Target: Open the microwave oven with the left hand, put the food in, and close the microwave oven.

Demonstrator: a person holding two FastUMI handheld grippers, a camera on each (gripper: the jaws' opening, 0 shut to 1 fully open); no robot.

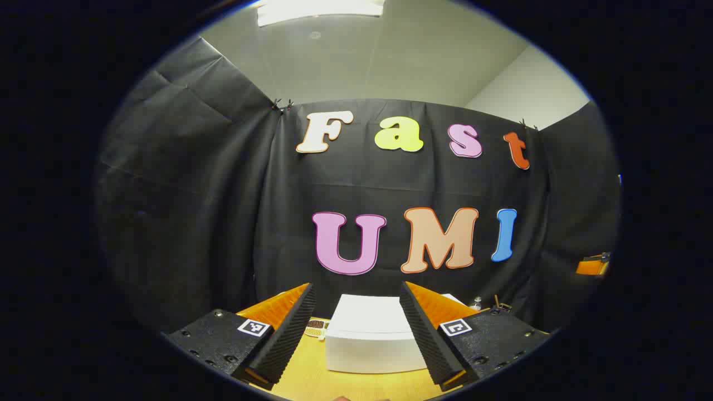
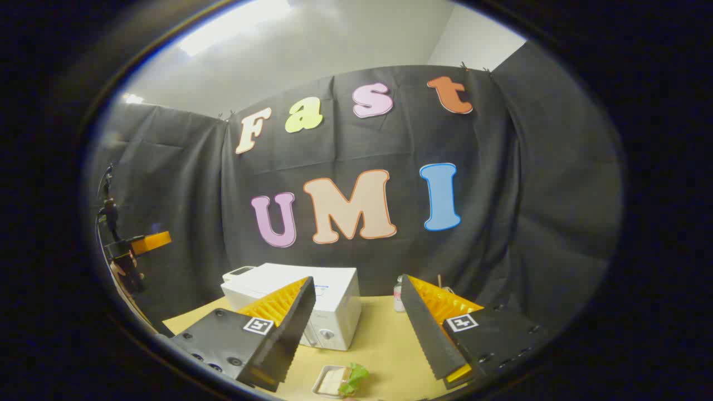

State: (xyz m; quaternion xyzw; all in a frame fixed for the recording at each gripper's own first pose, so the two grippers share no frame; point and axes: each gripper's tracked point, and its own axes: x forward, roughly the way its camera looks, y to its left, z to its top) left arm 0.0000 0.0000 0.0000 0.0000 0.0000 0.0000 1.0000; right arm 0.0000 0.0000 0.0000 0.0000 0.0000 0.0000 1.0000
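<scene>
Where legible, no microwave (image 2: 312, 303) branding.

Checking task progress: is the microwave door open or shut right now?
Shut. In the right gripper view the microwave shows a closed front, and the food tray sits outside it on the table.

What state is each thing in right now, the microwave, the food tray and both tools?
Microwave: door shut, standing on the table.
Food tray: on the table in front of the microwave, not picked up, a green leaf on it.
Left tool: open, holding nothing, pointed at the microwave.
Right tool: open, holding nothing, above the food tray.
</scene>
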